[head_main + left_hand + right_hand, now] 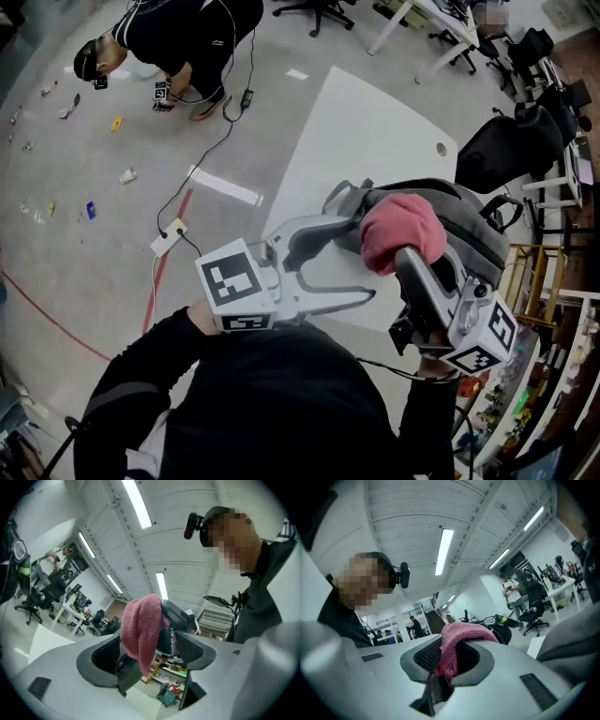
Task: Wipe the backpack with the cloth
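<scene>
While the right gripper [411, 267] clamps the pink cloth [401, 228] right of centre, the left gripper [361, 259] gapes empty; soft, light cloth likely holds best bunched.

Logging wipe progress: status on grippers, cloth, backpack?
Left gripper open, empty. Right gripper shut on pink terry cloth, at grey fabric backpack on white table. Left jaws close beside cloth.

- The far table [375, 122] was left open for passage.
- The right side was taken up by the backpack [469, 220], with the cloth [401, 230] held before it.
- The far edge was hemmed by chairs [511, 141].
</scene>
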